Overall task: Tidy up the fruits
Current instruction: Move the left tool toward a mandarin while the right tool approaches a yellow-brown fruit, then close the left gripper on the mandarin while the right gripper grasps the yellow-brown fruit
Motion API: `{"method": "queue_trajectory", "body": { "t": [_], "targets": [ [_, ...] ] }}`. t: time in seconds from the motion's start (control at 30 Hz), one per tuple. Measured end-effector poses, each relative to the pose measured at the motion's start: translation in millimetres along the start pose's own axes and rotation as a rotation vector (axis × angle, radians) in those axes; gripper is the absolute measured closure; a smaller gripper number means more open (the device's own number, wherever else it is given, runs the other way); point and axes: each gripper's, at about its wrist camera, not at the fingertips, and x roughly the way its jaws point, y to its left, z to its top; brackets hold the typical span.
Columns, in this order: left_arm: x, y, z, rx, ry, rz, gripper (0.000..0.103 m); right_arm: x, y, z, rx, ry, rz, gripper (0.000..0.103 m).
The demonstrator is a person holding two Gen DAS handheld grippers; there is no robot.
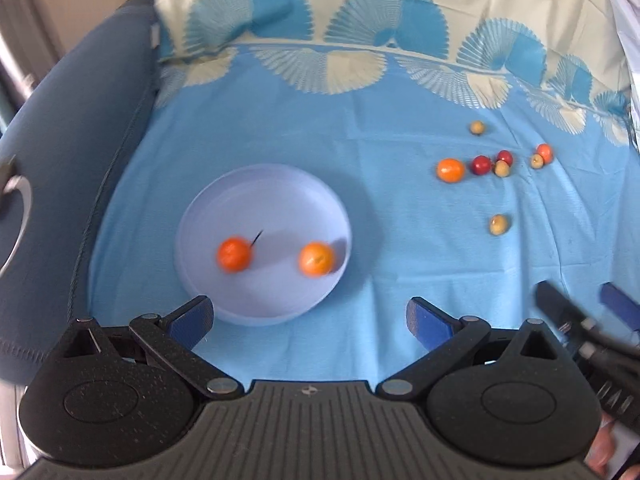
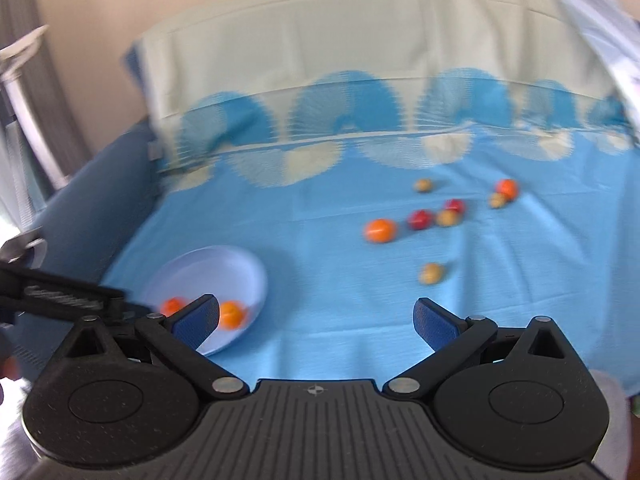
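Left wrist view is sharp: a dark stem on the left orange fruit [image 1: 235,254] in the pale bowl [image 1: 208,216], lost in the right view's blur. Left gripper [image 1: 310,320] fingers spread wide, nothing held, bowl just ahead between them toward the left finger. Right gripper [image 2: 316,320] also wide and bare; loose orange fruit [image 2: 379,230] well ahead between its fingers, bowl behind the left finger.

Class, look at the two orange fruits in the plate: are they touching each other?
Apart. The left wrist view shows the left orange fruit and the right orange fruit with bare plate floor plainly between them.
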Motion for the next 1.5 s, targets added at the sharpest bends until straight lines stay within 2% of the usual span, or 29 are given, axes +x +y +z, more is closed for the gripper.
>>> {"method": "queue_trajectory", "body": {
  "t": [0.1,0.27,0.37,0.5,0.63,0.83,0.93,1.03,1.07,1.1,1.13,1.17,1.3,1.5],
  "targets": [
    [21,-28,20,0.042,-0.01,-0.014,0.0,18,-39,10,0.048,-0.022,-0.099,0.001],
    [73,-72,59,0.085,-0.007,-0.042,0.0,64,-104,28,0.122,-0.043,-0.209,0.001],
    [109,-100,80,0.127,-0.016,-0.057,0.0,105,-139,41,0.179,-0.057,-0.267,0.001],
    [160,-128,106,0.148,0.035,-0.093,0.0,169,-179,59,0.241,-0.044,-0.317,0.001],
    [202,-151,126,0.174,0.051,-0.124,0.0,231,-198,73,0.242,-0.019,-0.333,0.001],
    [259,-176,137,0.219,0.124,-0.094,0.0,305,-211,85,0.213,0.023,-0.362,0.001],
    [263,-176,136,0.2,0.115,-0.106,0.0,320,-200,81,0.089,-0.009,-0.428,0.001],
    [263,-177,135,0.211,0.114,-0.099,0.0,317,-200,76,0.087,-0.043,-0.427,0.002],
    [260,-177,135,0.214,0.109,-0.094,0.009,315,-198,75,0.075,-0.048,-0.429,0.008],
    [255,-177,135,0.205,0.095,-0.109,0.019,312,-195,75,0.058,-0.059,-0.415,0.031],
    [247,-176,134,0.197,0.085,-0.13,0.047,307,-190,75,0.03,-0.071,-0.4,0.05],
    [242,-175,135,0.201,0.089,-0.138,0.057,306,-186,77,0.005,-0.056,-0.412,0.078],
    [222,-166,131,0.192,0.046,-0.145,0.057,290,-186,80,0.067,-0.013,-0.4,0.077],
    [169,-144,122,0.159,0.011,-0.154,0.057,224,-179,80,0.109,-0.07,-0.351,0.077]
  ]
}}
